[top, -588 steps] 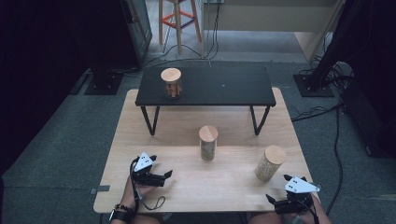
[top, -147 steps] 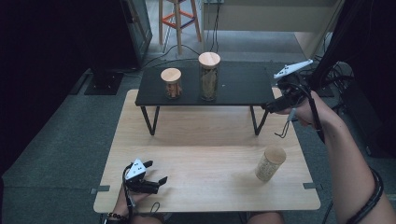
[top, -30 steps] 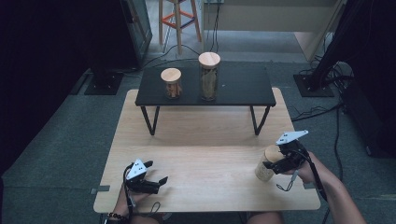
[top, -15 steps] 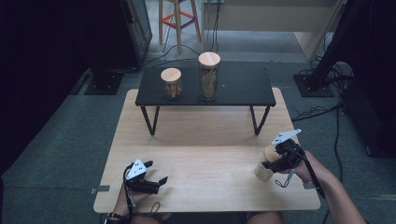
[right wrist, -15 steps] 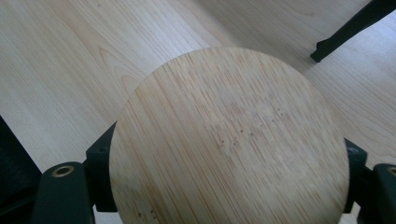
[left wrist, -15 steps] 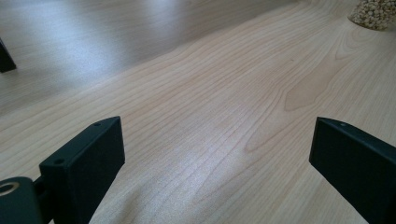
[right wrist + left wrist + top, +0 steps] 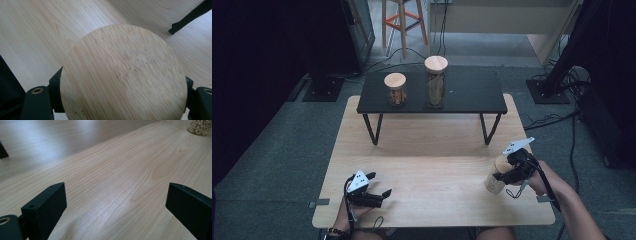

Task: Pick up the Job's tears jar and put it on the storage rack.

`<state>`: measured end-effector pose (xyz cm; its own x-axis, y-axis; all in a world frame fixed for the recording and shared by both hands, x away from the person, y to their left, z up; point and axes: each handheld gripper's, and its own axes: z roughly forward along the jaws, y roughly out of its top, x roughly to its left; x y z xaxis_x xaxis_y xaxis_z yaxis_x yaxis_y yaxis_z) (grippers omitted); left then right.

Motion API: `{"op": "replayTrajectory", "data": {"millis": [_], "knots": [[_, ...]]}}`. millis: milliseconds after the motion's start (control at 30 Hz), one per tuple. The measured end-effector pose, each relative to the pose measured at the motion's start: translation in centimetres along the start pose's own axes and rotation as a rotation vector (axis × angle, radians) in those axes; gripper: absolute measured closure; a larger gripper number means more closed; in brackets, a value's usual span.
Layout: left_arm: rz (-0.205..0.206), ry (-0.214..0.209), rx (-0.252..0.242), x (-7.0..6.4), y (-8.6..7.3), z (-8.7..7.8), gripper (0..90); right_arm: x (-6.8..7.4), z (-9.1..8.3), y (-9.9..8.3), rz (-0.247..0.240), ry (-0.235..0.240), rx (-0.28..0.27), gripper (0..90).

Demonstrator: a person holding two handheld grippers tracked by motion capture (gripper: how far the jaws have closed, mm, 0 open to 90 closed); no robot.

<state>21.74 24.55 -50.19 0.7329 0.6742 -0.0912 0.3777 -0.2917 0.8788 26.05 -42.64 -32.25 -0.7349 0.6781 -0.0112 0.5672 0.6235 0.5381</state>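
A person sits at a pale wooden table [image 7: 432, 160] with a two-jaw black gripper in each hand. The right gripper [image 7: 507, 172] is at the table's right side, its jaws set around the top of a glass jar with a round bamboo lid [image 7: 496, 177], which stands on the table near the right edge. In the right gripper view the round bamboo lid [image 7: 123, 75] sits between the two jaws, which press against its sides. The left gripper [image 7: 379, 187] rests near the front left edge of the table, its jaws spread wide apart with nothing between them; in the left gripper view bare wood grain lies between the jaws. Farther back, a low black bench with thin metal legs [image 7: 472, 92] stands on the table, carrying a short bamboo-lidded jar [image 7: 395, 90] and, just beside it, a taller bamboo-lidded jar [image 7: 436, 82].
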Motion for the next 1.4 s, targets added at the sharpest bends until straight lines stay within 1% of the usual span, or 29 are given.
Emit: {"op": "replayTrajectory", "data": {"millis": [133,267,433,567,867,1133,1233,1400], "knots": [[0.000,0.000,0.002,0.0,0.0,0.0,3.5,0.0,-0.1,0.1,-0.007,-0.002,0.001,24.7],[0.001,0.000,0.004,0.0,0.1,0.0,3.5,-0.1,-0.6,0.3,-0.008,-0.004,-0.012,24.7],[0.001,0.000,0.005,0.0,0.1,0.0,3.5,0.0,-1.6,1.2,-0.023,-0.008,-0.017,24.7],[0.001,0.001,0.003,0.0,0.1,0.0,3.5,0.1,-2.6,2.2,-0.023,-0.011,-0.029,24.7],[0.000,0.000,0.002,0.0,0.0,0.0,3.5,0.2,-4.1,4.9,-0.057,-0.005,-0.032,24.7],[0.000,0.000,0.003,0.1,0.1,0.0,3.5,0.1,-5.4,7.4,-0.087,-0.014,-0.040,24.7],[0.000,0.000,0.002,0.1,0.0,0.0,3.5,-0.1,-6.1,8.4,-0.086,-0.013,-0.049,24.7],[-0.001,-0.001,0.000,0.1,0.0,0.0,3.5,-0.2,-7.0,10.1,-0.098,-0.018,-0.064,24.7]]}}
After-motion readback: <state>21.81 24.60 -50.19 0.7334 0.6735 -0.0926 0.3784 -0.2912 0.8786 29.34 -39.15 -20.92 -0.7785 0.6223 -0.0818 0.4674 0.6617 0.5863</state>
